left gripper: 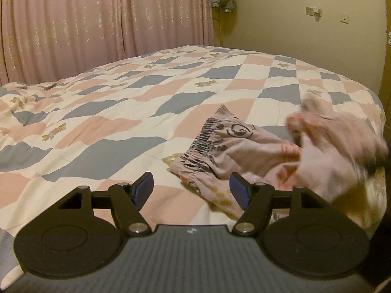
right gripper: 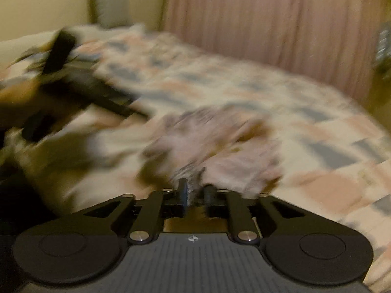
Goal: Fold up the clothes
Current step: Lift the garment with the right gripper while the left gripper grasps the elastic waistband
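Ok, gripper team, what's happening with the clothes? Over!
Left gripper open, empty. Right gripper shut on pink patterned garment, lifting one end off checkered quilt. Nothing in the way.

Pink curtains [left gripper: 105, 17], yellowish wall [left gripper: 293, 14], checkered bedspread [left gripper: 122, 112]; possibly dim light.

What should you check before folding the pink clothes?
1. Left gripper open and empty: ok.
2. Right gripper shut on the garment: ok, cloth sits between its fingers.
3. Garment spread flat: not ok, it is bunched and partly lifted.
4. Bed has bare room beside the garment: ok.
5. Where the hem and corners lie: cannot tell, right view is blurred.
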Action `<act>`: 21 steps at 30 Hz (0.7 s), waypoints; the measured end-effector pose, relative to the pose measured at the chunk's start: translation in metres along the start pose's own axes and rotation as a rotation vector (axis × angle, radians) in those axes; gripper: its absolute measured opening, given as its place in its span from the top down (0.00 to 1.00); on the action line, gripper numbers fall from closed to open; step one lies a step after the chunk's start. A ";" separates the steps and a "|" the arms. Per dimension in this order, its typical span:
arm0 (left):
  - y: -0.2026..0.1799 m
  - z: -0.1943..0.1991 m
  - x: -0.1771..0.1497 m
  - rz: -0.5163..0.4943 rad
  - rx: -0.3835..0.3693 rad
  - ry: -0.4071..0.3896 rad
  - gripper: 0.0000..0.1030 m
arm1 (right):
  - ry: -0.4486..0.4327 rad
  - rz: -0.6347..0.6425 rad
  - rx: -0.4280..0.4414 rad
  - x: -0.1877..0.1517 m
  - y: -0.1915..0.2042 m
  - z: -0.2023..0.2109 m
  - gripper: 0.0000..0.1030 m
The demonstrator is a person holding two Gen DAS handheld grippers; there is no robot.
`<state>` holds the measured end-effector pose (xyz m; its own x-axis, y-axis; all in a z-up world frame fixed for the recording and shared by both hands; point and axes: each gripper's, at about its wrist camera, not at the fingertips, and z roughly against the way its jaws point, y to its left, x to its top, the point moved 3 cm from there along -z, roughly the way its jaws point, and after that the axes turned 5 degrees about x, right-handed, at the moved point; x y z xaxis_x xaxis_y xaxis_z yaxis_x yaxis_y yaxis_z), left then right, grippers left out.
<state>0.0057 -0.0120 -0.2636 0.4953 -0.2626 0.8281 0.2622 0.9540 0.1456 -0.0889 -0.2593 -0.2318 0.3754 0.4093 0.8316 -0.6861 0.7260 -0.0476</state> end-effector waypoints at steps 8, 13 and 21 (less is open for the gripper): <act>0.011 -0.014 0.003 0.040 0.024 0.024 0.37 | -0.071 -0.012 0.091 0.014 0.012 0.016 0.75; 0.019 -0.023 0.009 0.065 -0.015 0.028 0.37 | -0.204 -0.047 0.103 0.048 -0.009 0.018 0.74; -0.016 -0.051 0.038 -0.009 -0.129 0.006 0.37 | -0.184 -0.022 -0.007 0.059 -0.064 -0.007 0.53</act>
<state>0.0628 -0.0443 -0.2624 0.4974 -0.2718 0.8238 0.3706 0.9252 0.0816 -0.0182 -0.2781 -0.1836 0.2694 0.2860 0.9196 -0.6747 0.7374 -0.0317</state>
